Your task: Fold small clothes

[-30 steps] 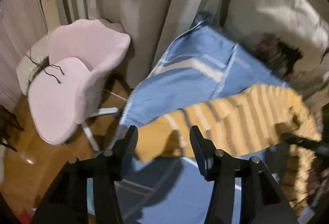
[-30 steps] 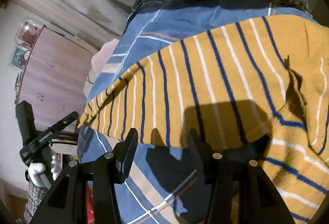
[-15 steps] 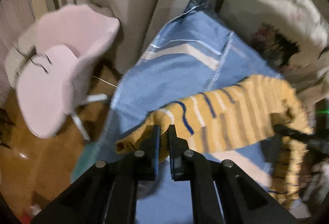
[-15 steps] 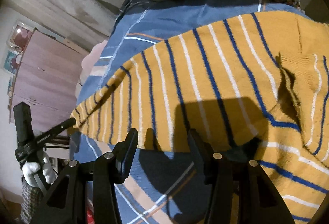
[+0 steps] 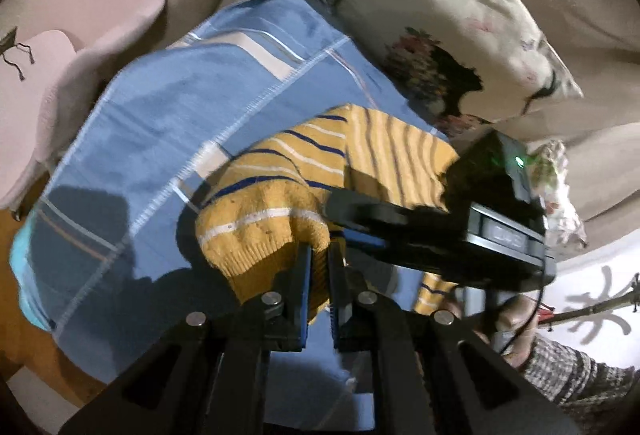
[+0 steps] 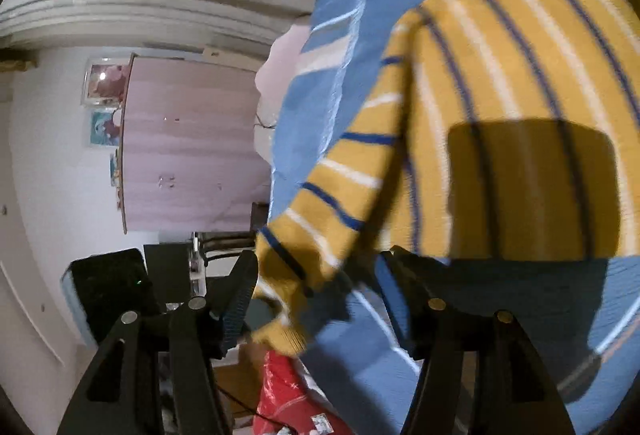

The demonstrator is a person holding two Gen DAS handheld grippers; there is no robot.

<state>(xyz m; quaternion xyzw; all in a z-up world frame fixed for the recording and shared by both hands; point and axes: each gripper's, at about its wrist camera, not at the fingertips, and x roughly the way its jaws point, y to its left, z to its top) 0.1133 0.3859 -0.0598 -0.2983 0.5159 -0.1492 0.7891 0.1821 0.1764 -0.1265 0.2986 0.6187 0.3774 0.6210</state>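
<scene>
Striped sweater (image 5: pixel 280 211) on blue bedspread (image 5: pixel 160 107), left gripper (image 5: pixel 319 271) clamped on cuff, right gripper (image 6: pixel 316 275) just opening wider, pink chair (image 5: pixel 60 35) beside.

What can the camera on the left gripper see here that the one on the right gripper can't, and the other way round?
Only the left wrist view shows the floral pillow, the person's sleeve, and the left gripper shut on the cuff of the striped sweater.

Only the right wrist view shows the pink wardrobe, wall pictures, something red below, and the right gripper, its jaws just opened wider around the sleeve without pressing it.

Both show the sweater, the blue bedsheet beneath it, and the other gripper.
</scene>
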